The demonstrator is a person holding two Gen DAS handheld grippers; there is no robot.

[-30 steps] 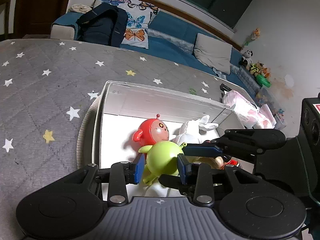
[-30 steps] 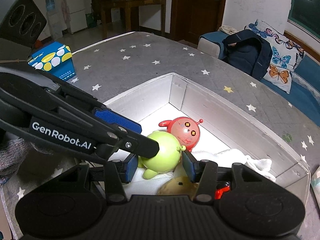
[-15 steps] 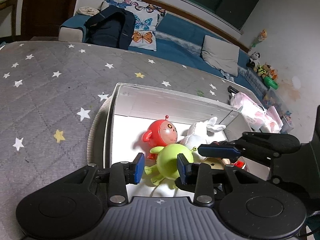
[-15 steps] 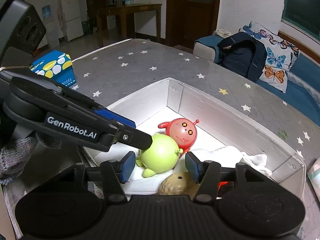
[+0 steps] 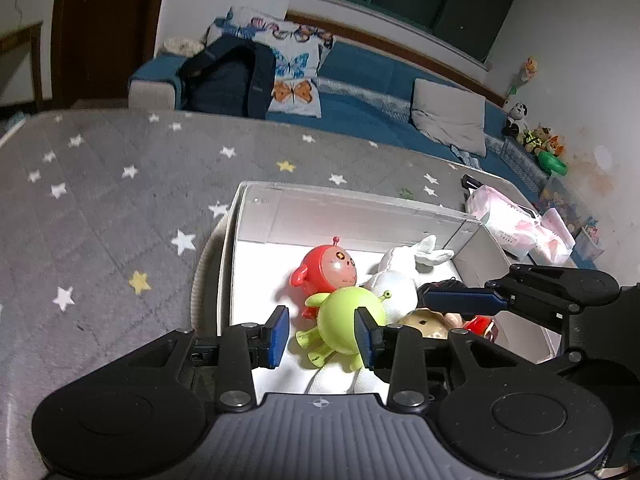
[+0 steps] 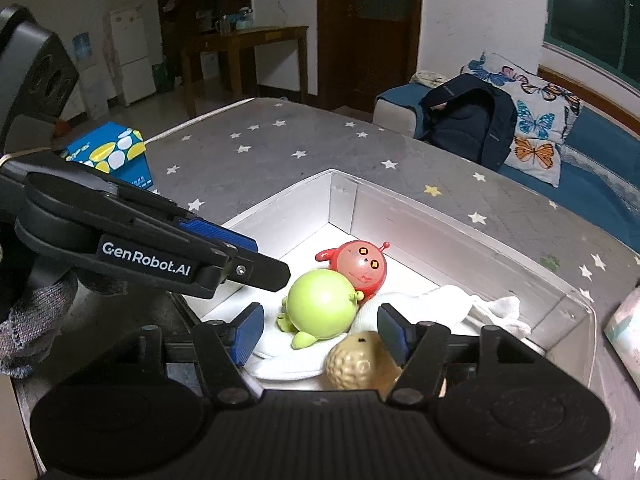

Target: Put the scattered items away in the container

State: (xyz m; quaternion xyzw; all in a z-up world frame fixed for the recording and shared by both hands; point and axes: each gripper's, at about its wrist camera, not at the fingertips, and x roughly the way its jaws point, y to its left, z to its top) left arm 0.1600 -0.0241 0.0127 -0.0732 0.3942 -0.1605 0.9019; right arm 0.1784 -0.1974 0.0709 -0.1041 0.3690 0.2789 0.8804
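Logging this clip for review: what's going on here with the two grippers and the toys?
A person holds two grippers above a white box on a star-patterned grey cover. Both the left gripper and the right gripper are open and hold nothing. The green round toy lies inside the box against the red round toy, on a white plush rabbit, with a tan doll head beside it.

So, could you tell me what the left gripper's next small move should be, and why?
Probably lift the left gripper clear of the white box: its jaws are open, and the green toy already lies inside beside the red toy.
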